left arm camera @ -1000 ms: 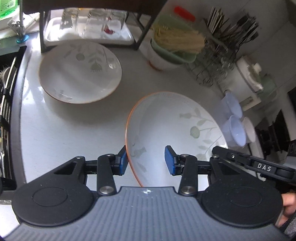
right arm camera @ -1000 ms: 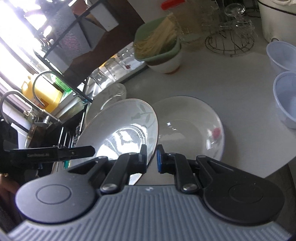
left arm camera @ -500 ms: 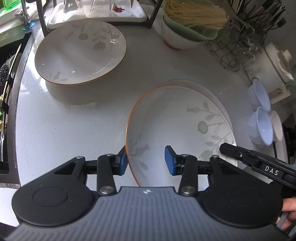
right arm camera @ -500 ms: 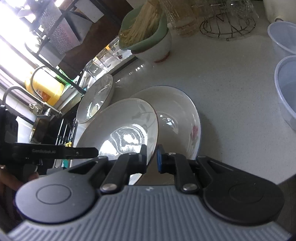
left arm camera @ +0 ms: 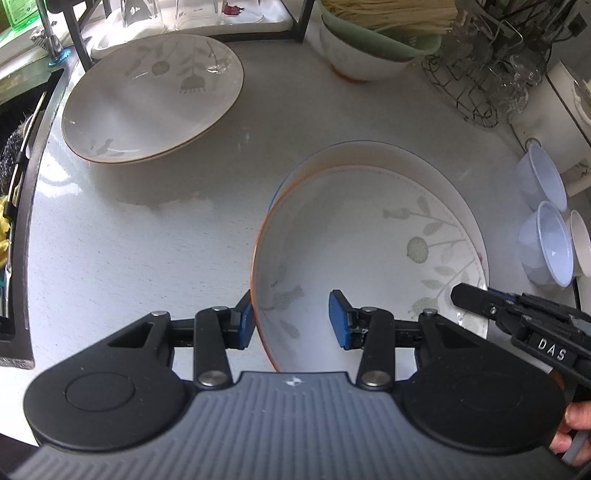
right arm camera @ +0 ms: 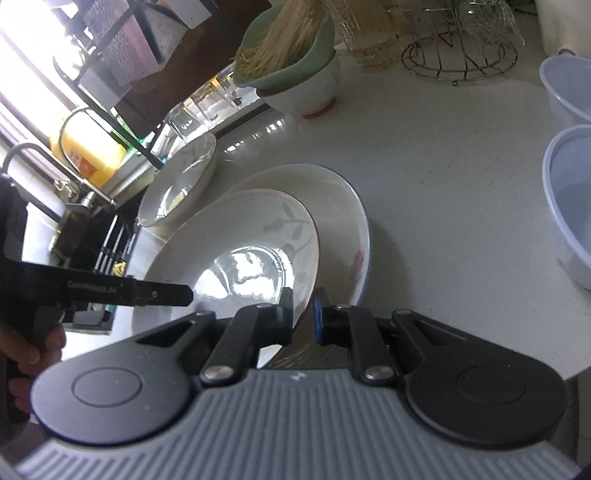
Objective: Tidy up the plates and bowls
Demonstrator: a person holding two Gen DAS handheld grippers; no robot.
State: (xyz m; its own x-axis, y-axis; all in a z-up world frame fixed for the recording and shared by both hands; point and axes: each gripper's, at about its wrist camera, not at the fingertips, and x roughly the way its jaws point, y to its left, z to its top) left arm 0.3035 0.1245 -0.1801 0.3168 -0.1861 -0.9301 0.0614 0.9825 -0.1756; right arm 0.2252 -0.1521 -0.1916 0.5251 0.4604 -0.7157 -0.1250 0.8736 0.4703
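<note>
A white plate with a leaf pattern and an orange rim (left arm camera: 369, 258) is carried between both grippers. My left gripper (left arm camera: 291, 321) is shut across its near rim, one blue pad outside the rim and one on the inner wall. My right gripper (right arm camera: 303, 317) is shut on the opposite rim of the same plate (right arm camera: 236, 258). The plate hangs tilted, just over a wider blue-rimmed plate (left arm camera: 369, 155) with a red flower (right arm camera: 343, 221) on the counter; I cannot tell whether they touch. A second leaf-patterned plate (left arm camera: 151, 99) lies further left (right arm camera: 181, 181).
At the back stand a green-lidded white bowl of pale sticks (left arm camera: 369, 48), a wire rack with glasses (left arm camera: 491, 74) and a dark shelf of glasses (left arm camera: 184, 14). Lilac plastic bowls (left arm camera: 546, 251) sit right (right arm camera: 569, 192). The sink (left arm camera: 14, 184) borders the counter's left edge.
Both grippers have come down with the leaf-patterned plate and brought it over the blue-rimmed plate. The grips on its rim are the same.
</note>
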